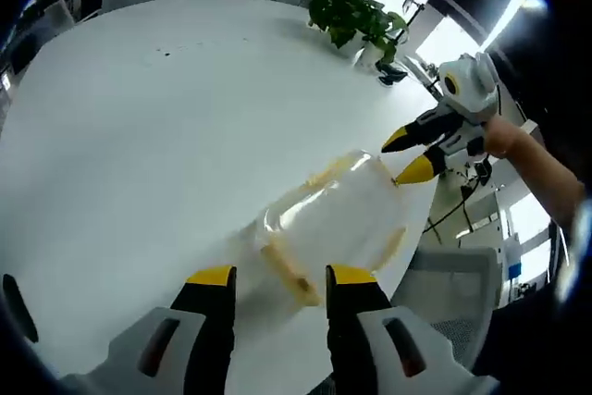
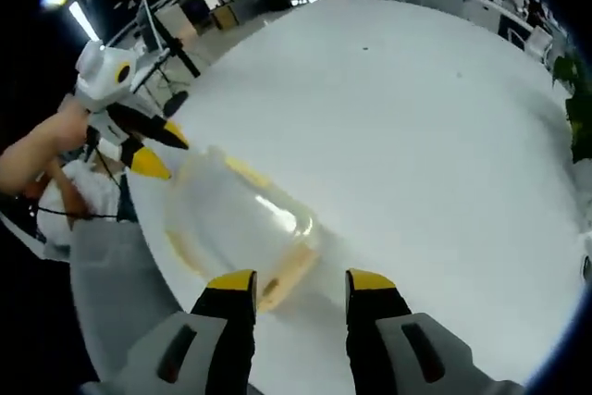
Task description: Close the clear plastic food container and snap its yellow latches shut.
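The clear plastic food container [image 1: 338, 219] lies on the white table [image 1: 148, 136] near its edge, with yellow latches [image 1: 289, 275] along its sides. My left gripper [image 1: 281, 277] stands open just short of the nearest latch, with nothing between its jaws. My right gripper [image 1: 407, 155] is open at the container's far corner. In the right gripper view the container [image 2: 231, 215] sits just ahead of the open right gripper [image 2: 302, 280], with a yellow latch [image 2: 289, 268] near its left jaw. The left gripper [image 2: 159, 150] is open at the far end. Whether the lid is seated is unclear.
A potted green plant [image 1: 354, 9] stands at the table's far edge, also seen as the plant [image 2: 581, 90]. A grey chair [image 1: 453, 293] sits just off the table edge beside the container. A person's hand [image 1: 507, 136] holds the right gripper. Office furniture fills the background.
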The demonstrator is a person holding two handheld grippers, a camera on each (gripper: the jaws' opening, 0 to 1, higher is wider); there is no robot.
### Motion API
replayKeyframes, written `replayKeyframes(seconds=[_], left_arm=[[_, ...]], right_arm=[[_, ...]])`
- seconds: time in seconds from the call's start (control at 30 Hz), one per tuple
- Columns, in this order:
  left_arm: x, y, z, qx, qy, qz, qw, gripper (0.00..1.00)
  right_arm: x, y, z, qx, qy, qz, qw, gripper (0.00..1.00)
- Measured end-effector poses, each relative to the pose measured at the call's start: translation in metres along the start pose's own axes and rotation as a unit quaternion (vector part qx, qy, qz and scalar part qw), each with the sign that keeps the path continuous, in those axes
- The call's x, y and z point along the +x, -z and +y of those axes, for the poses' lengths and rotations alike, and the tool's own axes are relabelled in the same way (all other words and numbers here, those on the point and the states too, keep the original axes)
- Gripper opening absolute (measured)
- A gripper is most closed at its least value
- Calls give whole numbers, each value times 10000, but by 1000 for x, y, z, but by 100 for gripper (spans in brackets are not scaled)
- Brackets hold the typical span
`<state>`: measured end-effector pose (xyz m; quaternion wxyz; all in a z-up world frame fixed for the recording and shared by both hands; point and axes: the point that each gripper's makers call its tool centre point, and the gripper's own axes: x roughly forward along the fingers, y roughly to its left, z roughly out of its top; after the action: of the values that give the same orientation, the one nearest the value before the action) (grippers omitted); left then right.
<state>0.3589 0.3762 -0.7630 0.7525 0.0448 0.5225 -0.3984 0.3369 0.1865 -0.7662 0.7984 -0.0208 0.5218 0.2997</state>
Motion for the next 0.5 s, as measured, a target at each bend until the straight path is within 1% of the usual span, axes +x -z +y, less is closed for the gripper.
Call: replayKeyframes(seconds=[0.03, 0.1, 0.13, 0.17, 0.23, 0.27, 0.3, 0.4, 0.47, 0.5], left_arm=[[1, 1, 1, 23, -53, -1, 10000, 36], [2, 5, 2, -127, -95, 18, 9999, 36], [2, 5, 2, -288, -59, -23, 9996, 36], [1, 5, 1, -406, -27, -50, 9992, 36], [1, 4, -2, -699, 78, -123, 9974, 35], [0, 5, -1, -789, 53, -137, 9968, 35], [0, 4, 1, -770, -22, -164, 9969, 35], [2, 5, 1, -878, -32, -148, 9960, 35], [4, 3, -1, -1268, -26, -232, 9917, 37], [5, 1, -3, -1333, 35, -284, 9907, 36]], right_arm=[[1, -1, 0, 23, 20, -62, 10000, 35], [2, -3, 2, 245, -11, -206, 9995, 35], [3, -3, 5, 388, -90, -258, 9989, 35], [4, -2, 6, 440, -120, -263, 9986, 35], [5, -2, 5, 471, -105, -268, 9985, 35], [5, -3, 5, 490, -93, -279, 9984, 35], [5, -4, 6, 543, -103, -298, 9980, 35], [4, -4, 6, 667, -125, -344, 9971, 35], [4, -4, 9, 819, -142, -386, 9958, 34], [4, -3, 9, 892, -148, -375, 9952, 34]])
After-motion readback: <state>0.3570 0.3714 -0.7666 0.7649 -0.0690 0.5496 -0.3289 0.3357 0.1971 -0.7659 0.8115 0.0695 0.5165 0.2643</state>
